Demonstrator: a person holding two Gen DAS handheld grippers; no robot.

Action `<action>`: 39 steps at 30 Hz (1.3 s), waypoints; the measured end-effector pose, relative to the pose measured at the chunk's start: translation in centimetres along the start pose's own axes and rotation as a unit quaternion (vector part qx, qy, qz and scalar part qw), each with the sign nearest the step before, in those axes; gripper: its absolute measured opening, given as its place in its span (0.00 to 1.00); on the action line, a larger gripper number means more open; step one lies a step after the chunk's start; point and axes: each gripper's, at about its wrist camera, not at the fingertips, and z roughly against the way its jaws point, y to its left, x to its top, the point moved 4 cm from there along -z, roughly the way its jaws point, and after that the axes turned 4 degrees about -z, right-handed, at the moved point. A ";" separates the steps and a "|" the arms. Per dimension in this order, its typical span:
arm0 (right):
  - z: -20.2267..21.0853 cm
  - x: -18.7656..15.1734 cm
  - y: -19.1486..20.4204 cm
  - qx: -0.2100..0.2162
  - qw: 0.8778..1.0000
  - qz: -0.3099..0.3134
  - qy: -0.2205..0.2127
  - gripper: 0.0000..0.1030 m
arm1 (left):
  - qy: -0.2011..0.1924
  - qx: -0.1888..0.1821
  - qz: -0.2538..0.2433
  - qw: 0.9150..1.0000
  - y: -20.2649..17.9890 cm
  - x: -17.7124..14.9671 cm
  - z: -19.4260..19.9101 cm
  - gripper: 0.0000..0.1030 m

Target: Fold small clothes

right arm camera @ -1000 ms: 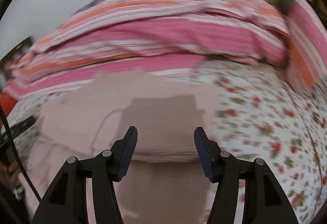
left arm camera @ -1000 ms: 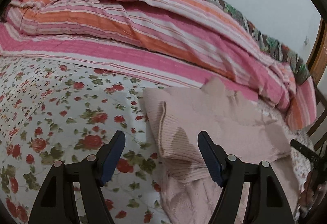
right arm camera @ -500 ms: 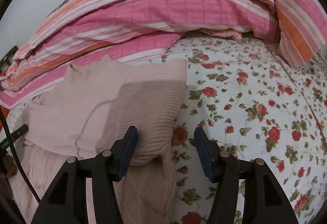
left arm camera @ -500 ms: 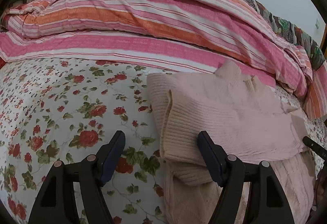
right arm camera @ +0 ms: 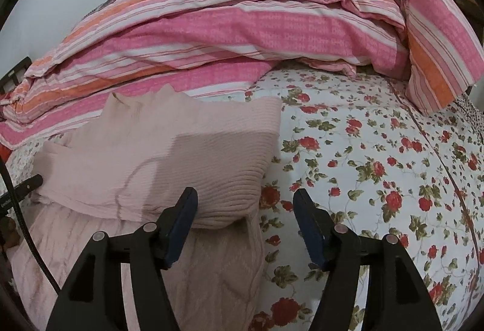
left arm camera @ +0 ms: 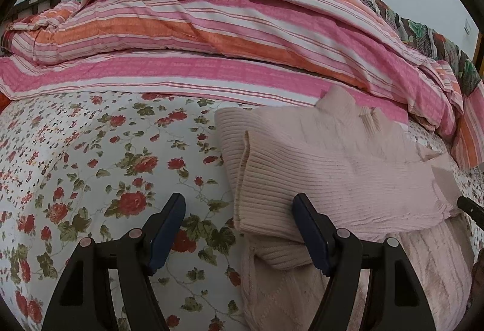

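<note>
A pale pink ribbed knit garment (left arm camera: 326,167) lies folded on the floral bed sheet (left arm camera: 90,167), on top of another pale pink cable-knit piece (left arm camera: 302,294). My left gripper (left arm camera: 239,228) is open and empty, just over the folded garment's left edge. In the right wrist view the same folded garment (right arm camera: 169,161) lies over the cable-knit piece (right arm camera: 193,276). My right gripper (right arm camera: 245,225) is open and empty, over the garment's right corner.
A bunched pink and orange striped quilt (left arm camera: 230,37) runs along the far side of the bed; it also shows in the right wrist view (right arm camera: 242,37). The floral sheet (right arm camera: 378,180) spreads to the right. A black cable (right arm camera: 18,210) hangs at the left edge.
Both grippers have pulled back and up from the folded garment, staying open. The right view has swung right, bringing more floral sheet into sight.
</note>
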 end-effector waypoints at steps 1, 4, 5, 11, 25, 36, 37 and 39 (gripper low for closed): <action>0.1 0.0 0.0 0.001 1.000 0.000 -0.002 0.63 | 0.000 0.000 0.000 1.000 0.0 0.0 0.0 0.70; 0.6 0.1 0.3 0.001 1.000 0.006 -0.007 0.63 | 0.000 0.000 0.000 1.000 0.0 0.0 0.0 0.70; 0.7 0.2 0.5 -0.002 1.000 0.010 -0.007 0.63 | 0.000 0.001 0.000 1.000 0.0 0.0 0.0 0.70; 3.2 1.0 1.6 0.002 0.999 0.030 -0.021 0.65 | -0.009 -0.001 -0.002 1.000 -0.1 0.1 0.5 0.70; 12.5 -3.6 -0.3 -0.006 0.998 0.032 -0.048 0.65 | -0.056 -0.006 -0.010 0.998 1.0 -1.7 6.3 0.68; 14.1 -12.6 -0.6 0.012 0.999 0.031 0.014 0.50 | -0.024 -0.043 -0.052 0.997 -0.2 -9.8 14.2 0.68; 14.0 -13.5 -0.5 0.018 0.999 0.030 0.022 0.47 | -0.018 -0.049 -0.050 0.997 -0.3 -11.0 14.8 0.68; 14.0 -14.9 -0.4 0.027 0.999 0.026 0.035 0.44 | -0.013 -0.051 -0.051 0.997 -0.4 -12.9 15.7 0.68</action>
